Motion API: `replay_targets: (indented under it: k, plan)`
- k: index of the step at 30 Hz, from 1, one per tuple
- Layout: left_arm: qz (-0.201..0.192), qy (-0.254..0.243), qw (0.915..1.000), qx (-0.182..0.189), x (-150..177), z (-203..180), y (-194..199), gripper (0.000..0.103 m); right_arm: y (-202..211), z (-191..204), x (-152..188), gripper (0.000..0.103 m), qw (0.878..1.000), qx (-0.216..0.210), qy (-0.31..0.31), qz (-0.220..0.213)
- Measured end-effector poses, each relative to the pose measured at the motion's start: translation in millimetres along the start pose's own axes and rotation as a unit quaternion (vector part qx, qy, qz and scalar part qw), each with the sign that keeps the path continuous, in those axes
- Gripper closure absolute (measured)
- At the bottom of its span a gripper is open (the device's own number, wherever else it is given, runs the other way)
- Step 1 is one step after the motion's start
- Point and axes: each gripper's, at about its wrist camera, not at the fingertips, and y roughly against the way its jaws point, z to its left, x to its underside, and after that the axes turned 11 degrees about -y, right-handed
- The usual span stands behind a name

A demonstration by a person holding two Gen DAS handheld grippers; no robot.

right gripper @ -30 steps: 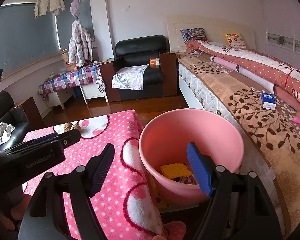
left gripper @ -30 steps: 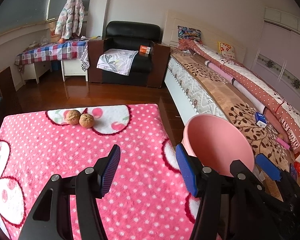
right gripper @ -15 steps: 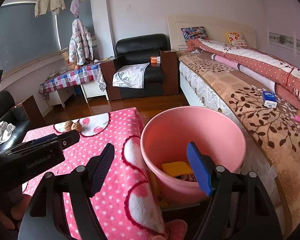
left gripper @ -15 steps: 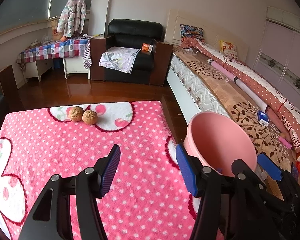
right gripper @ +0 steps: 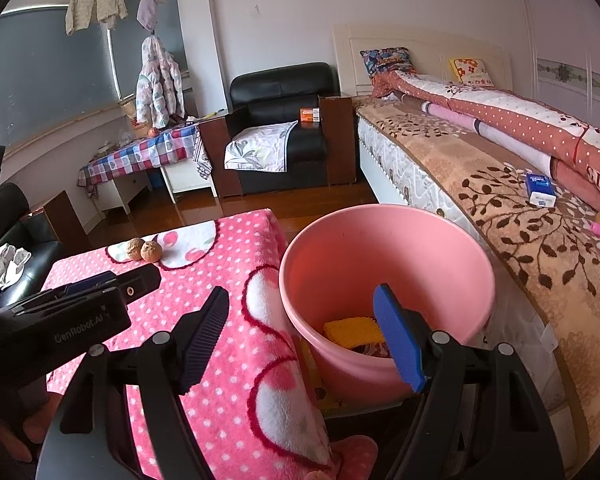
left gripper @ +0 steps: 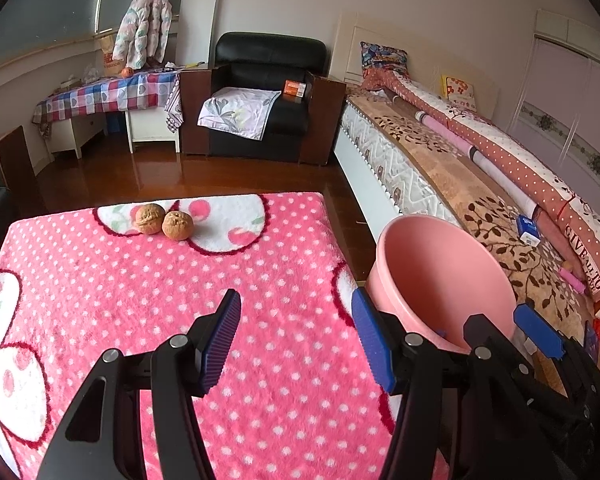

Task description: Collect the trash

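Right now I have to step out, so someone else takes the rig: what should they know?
Left claw: open, empty, over the pink blanket.
Right claw: open, empty, at the near rim of the pink bucket.
Done: a yellow item and other bits lie in the bucket.
Left: two walnuts sit touching at the blanket's far edge; likely next for the bucket.

two walnuts (left gripper: 163,221), one pink bucket (right gripper: 384,256), two grippers (left gripper: 296,340)
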Motion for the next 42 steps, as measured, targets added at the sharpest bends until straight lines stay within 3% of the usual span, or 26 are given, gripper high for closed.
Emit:
replay_targets:
  k: [42]
  plan:
    - [0.017,0.002,0.9999,-0.001,9.8,1.9,-9.6,0.046,-5.2,-1.8,8.3,0.028,1.0,-0.002,-0.001,0.011]
